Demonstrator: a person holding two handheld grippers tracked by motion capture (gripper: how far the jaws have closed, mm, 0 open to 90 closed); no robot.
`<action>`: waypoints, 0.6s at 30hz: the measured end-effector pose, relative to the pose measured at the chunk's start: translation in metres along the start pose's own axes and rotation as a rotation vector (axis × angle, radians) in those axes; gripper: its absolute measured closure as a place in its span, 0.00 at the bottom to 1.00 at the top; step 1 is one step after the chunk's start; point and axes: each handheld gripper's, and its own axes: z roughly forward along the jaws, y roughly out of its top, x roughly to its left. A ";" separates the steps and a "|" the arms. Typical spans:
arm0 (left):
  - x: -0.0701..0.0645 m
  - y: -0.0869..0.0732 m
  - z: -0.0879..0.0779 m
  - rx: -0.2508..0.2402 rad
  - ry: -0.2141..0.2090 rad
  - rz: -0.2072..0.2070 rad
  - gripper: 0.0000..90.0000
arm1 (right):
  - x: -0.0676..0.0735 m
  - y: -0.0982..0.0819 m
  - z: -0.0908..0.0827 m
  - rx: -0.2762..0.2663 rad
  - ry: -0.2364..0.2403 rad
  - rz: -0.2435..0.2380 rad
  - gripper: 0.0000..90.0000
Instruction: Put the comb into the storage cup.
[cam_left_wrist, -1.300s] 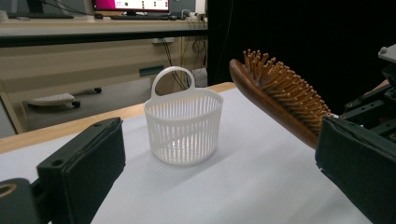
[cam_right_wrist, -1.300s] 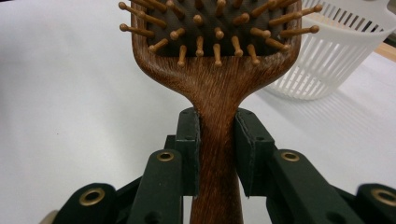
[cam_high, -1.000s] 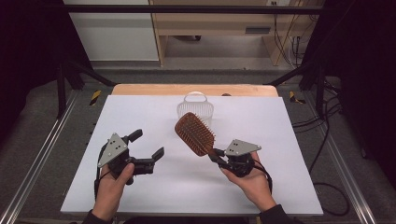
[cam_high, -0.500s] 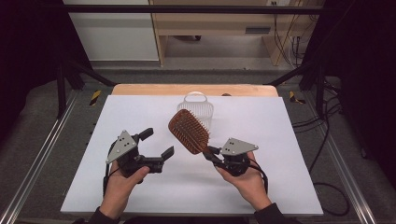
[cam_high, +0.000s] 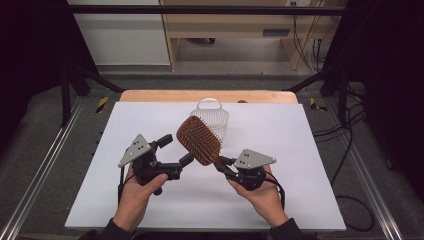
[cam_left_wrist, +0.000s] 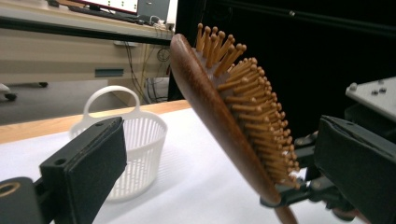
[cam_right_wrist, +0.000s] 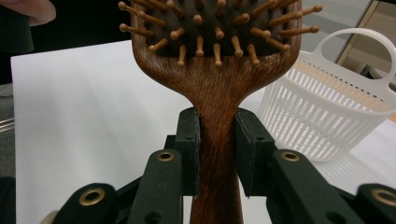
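We record the right gripper (cam_high: 223, 165) clamped on the handle of a wooden hairbrush (cam_high: 199, 140); in the right gripper view its 2 jaws press the handle from either side, just below the paddle. The brush is held off the white table (cam_high: 300, 150), head tilted up and toward the left gripper (cam_high: 176, 151), bristles facing up. We note the left gripper's jaws spread wide, with the brush head between them in the left gripper view; contact cannot be determined. A white slatted basket (cam_high: 212, 117) stands behind the brush.
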 end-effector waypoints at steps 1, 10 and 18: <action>0.000 0.000 0.000 0.000 0.000 0.000 0.03 | 0.001 0.000 0.000 -0.002 0.000 0.001 0.81; -0.005 0.001 0.013 0.013 -0.004 -0.006 0.05 | 0.006 0.000 0.003 -0.002 0.010 -0.020 0.81; -0.002 0.006 0.020 -0.023 -0.031 -0.070 0.20 | 0.008 -0.002 0.005 -0.001 0.004 -0.029 0.81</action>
